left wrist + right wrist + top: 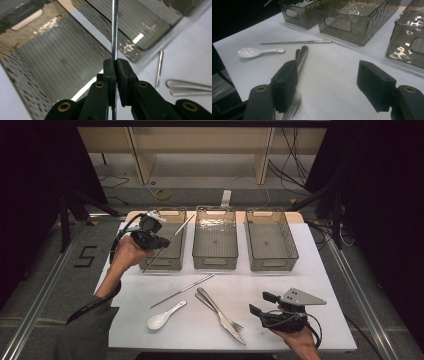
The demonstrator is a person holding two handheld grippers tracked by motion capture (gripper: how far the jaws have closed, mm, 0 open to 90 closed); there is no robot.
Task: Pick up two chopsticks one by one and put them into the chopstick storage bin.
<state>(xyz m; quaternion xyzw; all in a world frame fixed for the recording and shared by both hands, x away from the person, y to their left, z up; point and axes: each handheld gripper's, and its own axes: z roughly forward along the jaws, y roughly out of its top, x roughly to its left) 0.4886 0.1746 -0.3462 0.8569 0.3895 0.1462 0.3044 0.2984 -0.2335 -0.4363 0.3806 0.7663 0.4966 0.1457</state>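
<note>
Your left gripper [115, 65] pinches 1 thin, stiff, slippery steel chopstick [114, 30] near mid-length, so squeeze firmly; your right gripper [329, 82] stands wide, empty.

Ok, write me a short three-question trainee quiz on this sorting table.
1. True or false: the left gripper is shut on a metal chopstick above the left bin.
2. How many clear bins stand in the row at the back of the white mat?
3. Multiple choice: which thing lies nearest the open right gripper? A) the white spoon B) the fork C) the loose chopstick

Key
1. True: its fingers pinch the chopstick over that bin.
2. Three: the left, the middle bin and the right bin.
3. B: the fork, beside the knife, runs under one finger in the right gripper view.
</note>
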